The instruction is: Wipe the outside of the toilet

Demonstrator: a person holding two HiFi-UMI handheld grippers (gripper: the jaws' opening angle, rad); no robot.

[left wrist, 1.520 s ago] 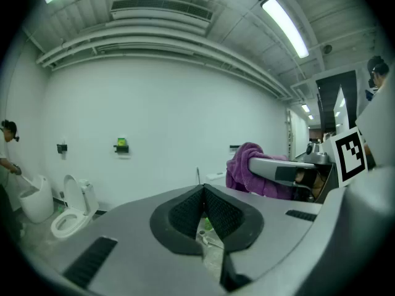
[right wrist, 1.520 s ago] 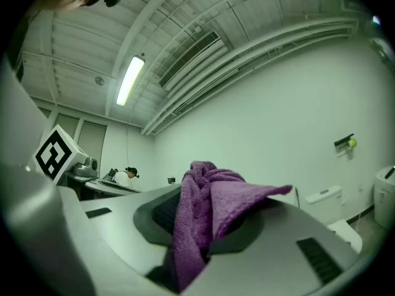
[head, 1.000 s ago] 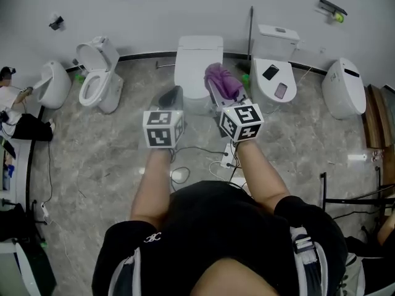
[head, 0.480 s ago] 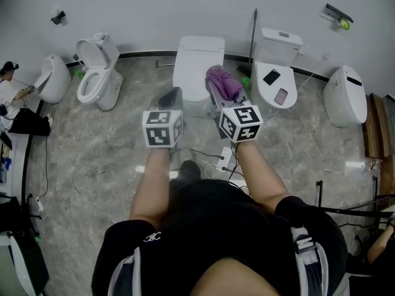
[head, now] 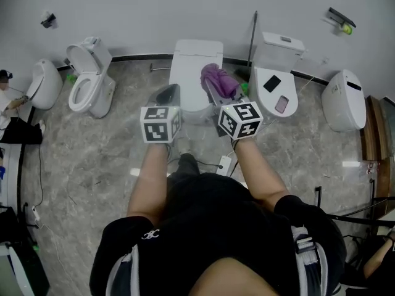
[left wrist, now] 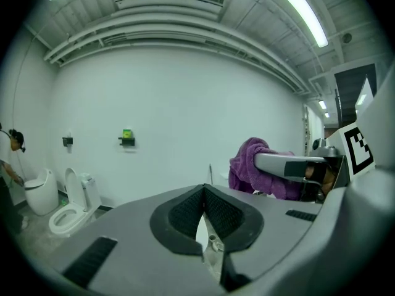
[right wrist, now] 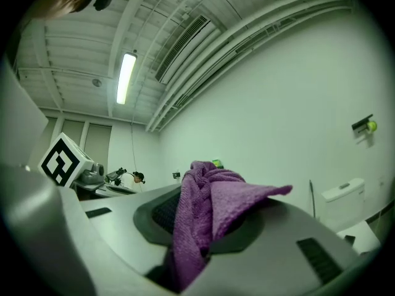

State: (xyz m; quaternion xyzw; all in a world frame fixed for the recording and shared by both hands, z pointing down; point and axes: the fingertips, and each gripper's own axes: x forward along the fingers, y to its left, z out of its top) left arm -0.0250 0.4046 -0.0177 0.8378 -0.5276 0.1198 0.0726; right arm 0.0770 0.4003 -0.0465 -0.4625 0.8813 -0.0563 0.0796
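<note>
One closed white toilet (head: 196, 60) sits at the upper centre of the head view, and over its front we hold the right gripper (head: 214, 90) clamped on a purple cloth (head: 217, 78) and the left gripper (head: 168, 96) with jaws pressed together.

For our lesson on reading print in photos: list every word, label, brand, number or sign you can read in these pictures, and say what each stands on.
No words or numbers can be read anywhere in these views.
Left marker cube: a black-and-white square pattern, not text.
Right marker cube: also a square pattern, not text.
White emblem on the person's shorts: too small to read.
</note>
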